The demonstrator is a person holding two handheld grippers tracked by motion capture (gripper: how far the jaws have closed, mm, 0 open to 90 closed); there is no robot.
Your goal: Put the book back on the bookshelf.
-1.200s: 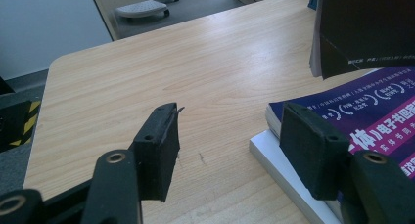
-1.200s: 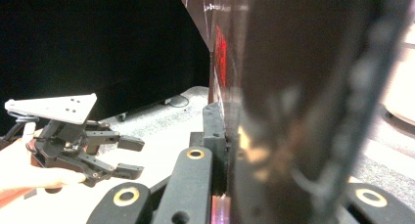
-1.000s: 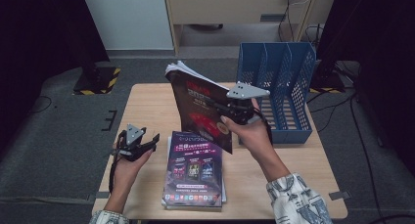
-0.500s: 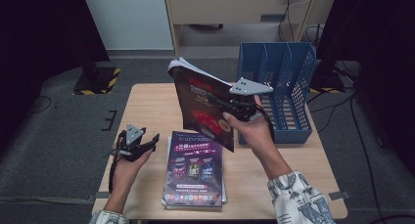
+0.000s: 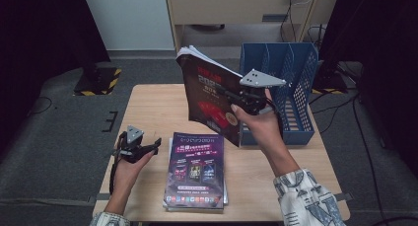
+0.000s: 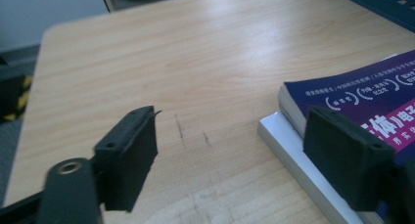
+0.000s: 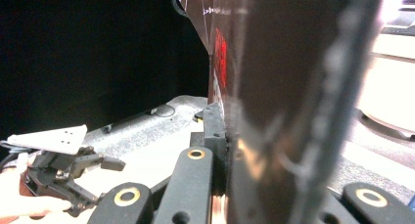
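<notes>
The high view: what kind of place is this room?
Probably an office or lab corner set up for recording: a small wooden table, a blue file rack, stacked magazines, cables on grey carpet.

A: What sits between the jaws of the right gripper?

B: A dark glossy magazine, stood on edge and rising to the top. The left jaw presses flat against its cover, which bears red print higher up.

A: And to the left?

B: Farther off, low at the left, the left gripper with its grey plate on top, a hand under it. Behind it the pale table, then a grey floor and darkness.
</notes>
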